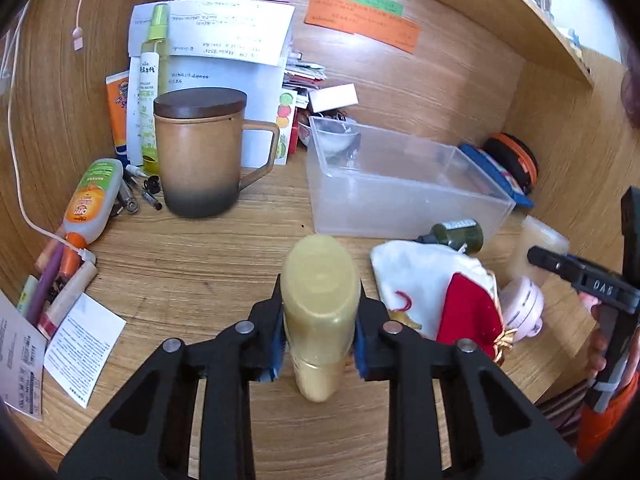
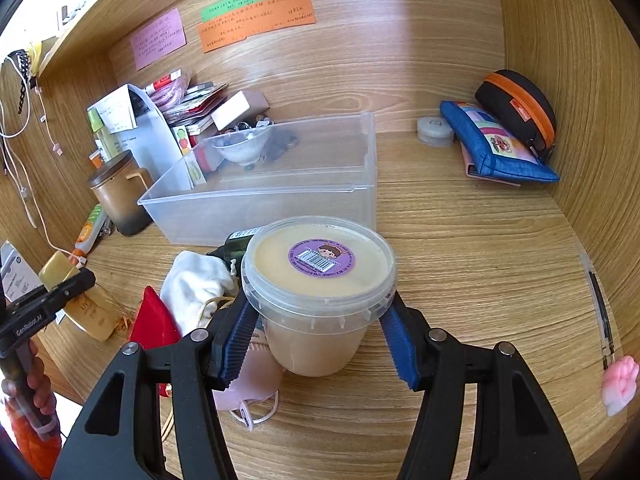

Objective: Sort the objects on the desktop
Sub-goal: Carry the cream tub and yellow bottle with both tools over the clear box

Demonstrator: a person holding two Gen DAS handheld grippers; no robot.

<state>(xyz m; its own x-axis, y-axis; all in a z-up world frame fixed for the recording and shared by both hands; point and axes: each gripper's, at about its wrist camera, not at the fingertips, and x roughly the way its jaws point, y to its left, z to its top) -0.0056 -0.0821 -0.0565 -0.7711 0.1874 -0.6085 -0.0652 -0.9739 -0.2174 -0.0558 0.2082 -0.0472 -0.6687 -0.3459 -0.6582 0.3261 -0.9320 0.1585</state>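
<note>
My left gripper [image 1: 320, 308] is shut on a yellow-gold bottle [image 1: 320, 300] and holds it above the desk, in front of the clear plastic bin [image 1: 404, 208]. It also shows in the right wrist view [image 2: 76, 304]. My right gripper [image 2: 318, 320] is shut on a lidded clear tub [image 2: 320, 280] of beige cream with a purple label, just in front of the bin [image 2: 280, 204]. A white and red cloth pouch [image 1: 436, 292] and a dark green bottle [image 1: 460, 234] lie between the two grippers.
A brown lidded mug [image 1: 200, 152], tubes, pens and papers crowd the left. A small bowl [image 2: 240, 146] sits behind the bin. A blue pouch [image 2: 496, 148], a black and orange case [image 2: 520, 104] and a small round jar [image 2: 435, 130] lie back right. A pink mask [image 2: 248, 384] lies under the tub.
</note>
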